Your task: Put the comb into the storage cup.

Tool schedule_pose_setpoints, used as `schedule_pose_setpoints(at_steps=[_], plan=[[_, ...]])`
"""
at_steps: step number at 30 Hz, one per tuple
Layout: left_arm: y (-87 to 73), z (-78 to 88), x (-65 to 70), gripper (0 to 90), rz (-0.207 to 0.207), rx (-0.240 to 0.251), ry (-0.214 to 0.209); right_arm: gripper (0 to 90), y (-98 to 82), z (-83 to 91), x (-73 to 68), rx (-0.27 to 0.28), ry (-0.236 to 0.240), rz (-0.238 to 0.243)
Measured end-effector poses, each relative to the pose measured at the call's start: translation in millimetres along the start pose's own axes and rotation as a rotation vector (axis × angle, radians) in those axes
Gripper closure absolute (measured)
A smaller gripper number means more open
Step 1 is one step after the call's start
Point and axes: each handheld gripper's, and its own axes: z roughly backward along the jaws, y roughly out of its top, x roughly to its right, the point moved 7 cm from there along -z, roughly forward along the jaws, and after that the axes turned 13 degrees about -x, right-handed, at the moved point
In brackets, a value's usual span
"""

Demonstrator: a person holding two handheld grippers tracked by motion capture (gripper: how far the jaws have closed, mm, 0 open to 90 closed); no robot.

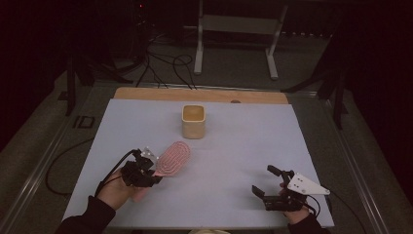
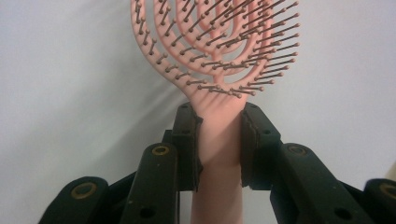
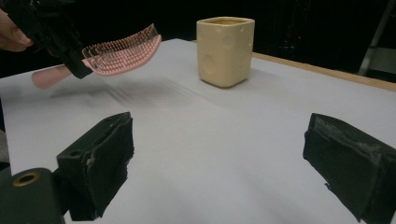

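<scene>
High view: the left claw (image 1: 146,170) held a pink hairbrush (image 1: 171,158) at lower left of the frame, lifted off the white counter (image 1: 243,146). A cream cup (image 1: 193,121) stood at upper centre, with open room all round it. The right claw (image 1: 268,181) waited at lower right, jaws apart, near the counter's front edge.

Left gripper view: the jaws were clamped on the brush's neck, just below the bristles.

Right gripper view: the jaws (image 3: 219,163) stood wide and empty. The brush (image 3: 122,53) hung at upper left. The step appeared to be transport; insertion into the cup (image 3: 225,44) would likely call for tilting it handle-down.
</scene>
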Motion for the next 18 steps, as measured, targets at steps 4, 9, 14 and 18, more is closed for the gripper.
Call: schedule_pose_setpoints(at_steps=[4, 9, 14, 18], plan=[[8.1, 1.0, 5.1, 71.9, -0.023, 0.047, -0.006, 8.5, -0.1, -0.2, 0.1, -0.001, 0.0, 0.0], [17.4, 2.1, 11.4, 71.9, -0.044, 0.115, -0.016, 8.5, 0.0, -0.2, 0.1, 0.0, 0.0, 0.0], [26.1, 3.9, 12.3, 71.9, -0.043, 0.195, -0.022, 8.6, 0.0, -0.2, 0.1, 0.001, 0.002, 0.0], [31.5, 4.5, 14.0, 71.9, -0.073, 0.25, -0.033, 8.6, -0.2, -0.1, 0.3, 0.001, 0.0, -0.001]])
